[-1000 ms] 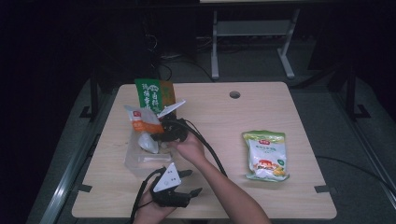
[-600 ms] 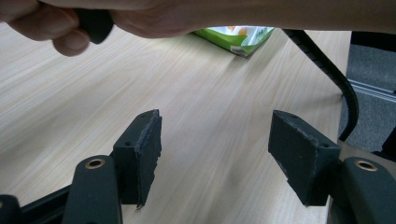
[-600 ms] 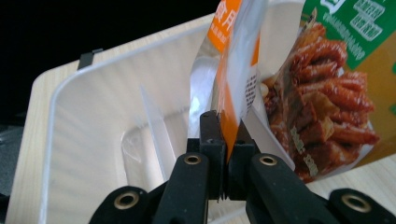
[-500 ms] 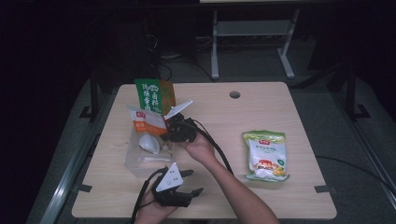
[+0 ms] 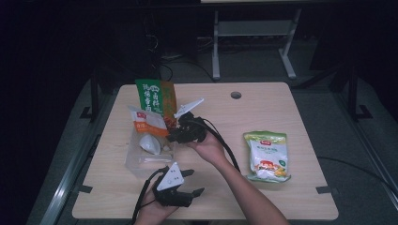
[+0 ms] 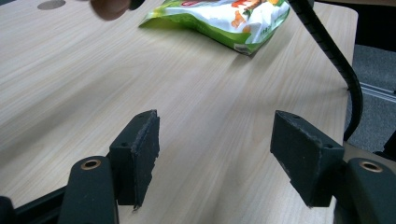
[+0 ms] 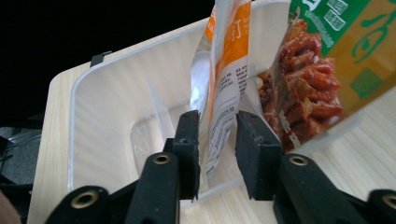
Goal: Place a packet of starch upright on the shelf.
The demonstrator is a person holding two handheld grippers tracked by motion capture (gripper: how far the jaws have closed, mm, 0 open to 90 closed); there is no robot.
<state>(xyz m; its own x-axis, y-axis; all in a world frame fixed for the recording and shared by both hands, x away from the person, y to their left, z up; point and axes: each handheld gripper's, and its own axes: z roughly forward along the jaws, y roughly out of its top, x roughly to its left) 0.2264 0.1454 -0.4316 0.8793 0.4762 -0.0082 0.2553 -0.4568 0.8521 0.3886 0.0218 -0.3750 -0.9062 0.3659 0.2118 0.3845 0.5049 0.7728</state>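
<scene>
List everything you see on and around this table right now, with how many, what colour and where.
Clear plastic bin: one, see-through, table's left part.
Orange-and-white packet: one, standing in the bin, between the right gripper's jaws.
Green-and-orange snack bag: one, upright at the bin's far end.
Green-and-white snack bag: one, flat on the table's right part.
Table: one, light wood.
Right gripper: black, jaws just opening, pads either side of the packet.
Left gripper: black, open over bare tabletop near the front edge.

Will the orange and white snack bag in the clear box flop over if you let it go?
Probably. The orange and white bag looks thin and creased, so likely floppy and light. It leans on the clear box beside the green packet, which may prop it. The right gripper's jaws have just been opening around it.
</scene>
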